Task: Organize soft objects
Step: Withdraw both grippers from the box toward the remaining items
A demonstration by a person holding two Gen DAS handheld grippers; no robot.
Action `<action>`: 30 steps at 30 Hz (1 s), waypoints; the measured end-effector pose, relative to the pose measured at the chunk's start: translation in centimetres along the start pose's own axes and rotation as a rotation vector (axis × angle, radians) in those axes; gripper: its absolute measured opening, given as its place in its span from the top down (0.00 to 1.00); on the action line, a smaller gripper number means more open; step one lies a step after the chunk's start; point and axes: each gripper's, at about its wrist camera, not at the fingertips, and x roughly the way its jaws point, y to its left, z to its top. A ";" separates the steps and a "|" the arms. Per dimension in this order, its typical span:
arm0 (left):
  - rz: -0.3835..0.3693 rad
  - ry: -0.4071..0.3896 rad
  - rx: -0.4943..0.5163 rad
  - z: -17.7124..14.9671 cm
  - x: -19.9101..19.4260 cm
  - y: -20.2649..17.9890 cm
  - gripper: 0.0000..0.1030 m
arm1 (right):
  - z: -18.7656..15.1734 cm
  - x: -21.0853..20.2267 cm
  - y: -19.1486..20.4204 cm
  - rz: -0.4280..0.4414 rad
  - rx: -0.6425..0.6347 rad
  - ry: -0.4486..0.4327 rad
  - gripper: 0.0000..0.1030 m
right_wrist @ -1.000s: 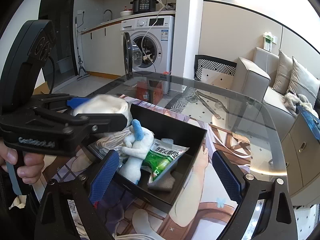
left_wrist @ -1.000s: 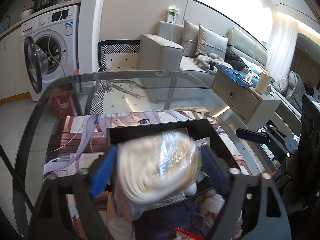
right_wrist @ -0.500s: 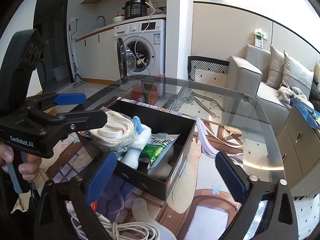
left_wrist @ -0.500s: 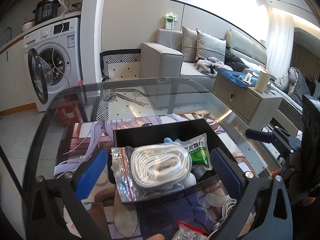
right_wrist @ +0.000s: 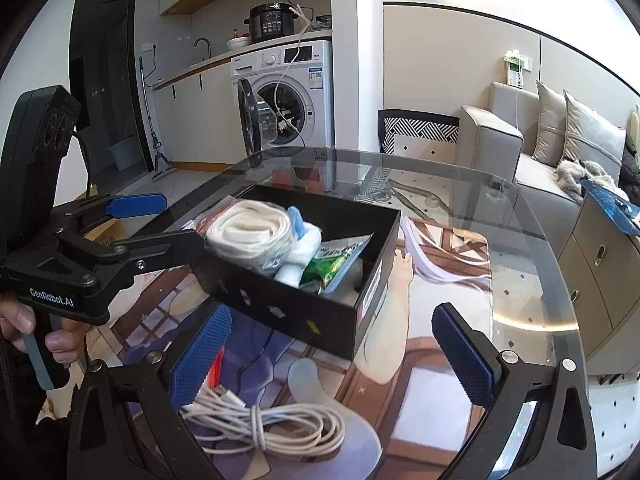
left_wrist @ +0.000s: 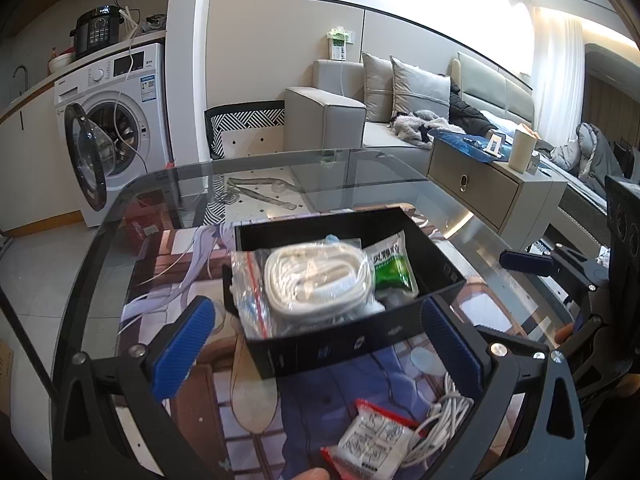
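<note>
A glass table [left_wrist: 120, 216] carries a printed mat in a living room, with a washing machine [left_wrist: 116, 128] at ten o'clock and a sofa [left_wrist: 340, 120] at one. Through my left wrist camera, my left claw [left_wrist: 316, 340] is spread wide with nothing between its blue pads; the black box [left_wrist: 360, 344] sits just ahead at twelve, holding a bagged white coil [left_wrist: 316, 280] and a green packet [left_wrist: 390, 268]. A red-edged sachet [left_wrist: 372, 440] and a white cable [left_wrist: 444, 420] lie at six. Through my right wrist camera, my right claw [right_wrist: 332, 356] is likewise spread and empty, the box [right_wrist: 296, 312] at twelve, the cable [right_wrist: 272, 424] at six, my left claw [right_wrist: 152, 224] at nine.
</note>
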 end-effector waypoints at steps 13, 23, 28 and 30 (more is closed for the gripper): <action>0.021 -0.013 -0.002 -2.3 -1.7 0.7 0.00 | -1.7 -0.6 1.1 0.022 -0.018 0.014 0.01; 0.011 0.019 -0.037 -4.0 -2.2 2.0 0.00 | -2.7 -0.1 1.2 0.043 -0.046 0.058 0.01; -0.012 0.040 -0.020 -4.2 -1.8 2.0 0.00 | -3.0 -0.3 1.1 0.047 -0.076 0.079 0.01; -0.019 0.042 -0.023 -4.3 -1.7 2.2 0.00 | -3.4 0.0 0.8 0.054 -0.074 0.095 0.01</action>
